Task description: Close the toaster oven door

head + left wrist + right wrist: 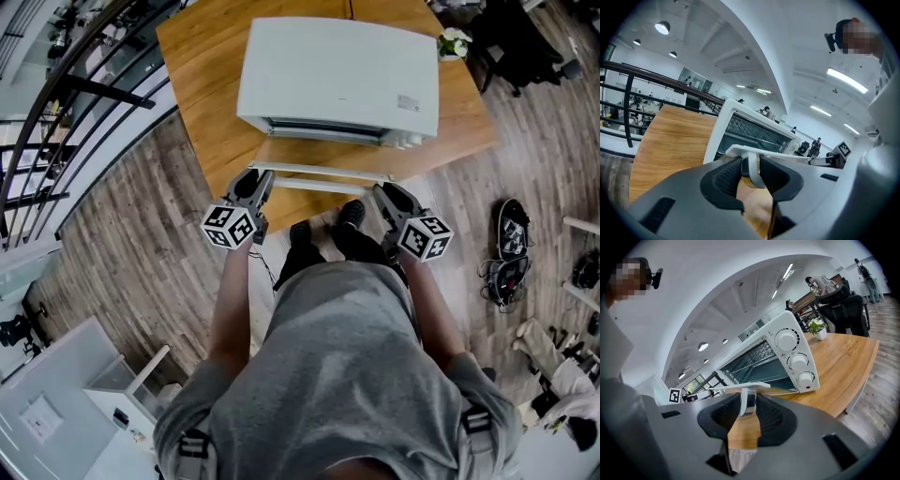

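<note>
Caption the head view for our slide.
Left hand-held gripper and right hand-held gripper hold the open toaster oven door handle.

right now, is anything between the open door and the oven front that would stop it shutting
Nothing visible does. The left gripper and right gripper clamp the door handle, and the way up to the toaster oven opening looks clear.

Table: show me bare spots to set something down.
Widest bare wood lies left of the toaster oven, out to the table's edge. Right of it, a narrower strip ends at a small plant. Front is crowded: the open door, its handle clamped by the left gripper and right gripper.
</note>
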{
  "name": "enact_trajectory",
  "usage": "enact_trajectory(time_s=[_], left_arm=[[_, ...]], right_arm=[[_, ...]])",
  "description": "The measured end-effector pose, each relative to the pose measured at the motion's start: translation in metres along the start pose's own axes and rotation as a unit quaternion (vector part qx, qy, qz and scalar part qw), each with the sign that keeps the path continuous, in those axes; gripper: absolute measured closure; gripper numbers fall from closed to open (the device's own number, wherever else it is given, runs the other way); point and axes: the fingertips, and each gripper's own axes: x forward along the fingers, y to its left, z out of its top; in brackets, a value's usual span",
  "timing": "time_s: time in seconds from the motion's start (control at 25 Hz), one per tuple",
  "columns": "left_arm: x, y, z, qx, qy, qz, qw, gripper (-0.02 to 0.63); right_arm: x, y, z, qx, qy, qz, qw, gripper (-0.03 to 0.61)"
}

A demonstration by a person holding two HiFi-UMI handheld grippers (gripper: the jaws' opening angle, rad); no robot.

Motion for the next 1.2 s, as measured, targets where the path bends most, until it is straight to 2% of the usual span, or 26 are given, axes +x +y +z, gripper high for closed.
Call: enact_trajectory(time_s=[0.28,0.48,0.84,1.2], left_arm=[[0.001,0.001,0.007,-0.001,-0.023,0.025,0.9994,0.482],[0.004,0.002,0.016,-0.006,-0.028,0.024,0.9993,0.482],[0.013,0.004,0.033,-0.056,-0.042,-0.017,0.9974,0.474],[0.024,0.010,0.052,-0.120,-0.078,-0.070,0.9872,0.463]], right_arm=[[0.010,0.000,0.009,-0.001,0.010,0.020,1.000,0.460],[0.012,0.001,0.017,0.016,0.005,0.022,1.000,0.460],[0.015,0.001,0.039,0.063,-0.037,0.004,0.997,0.459],[0.021,0.000,0.062,0.087,-0.090,-0.002,0.992,0.456]])
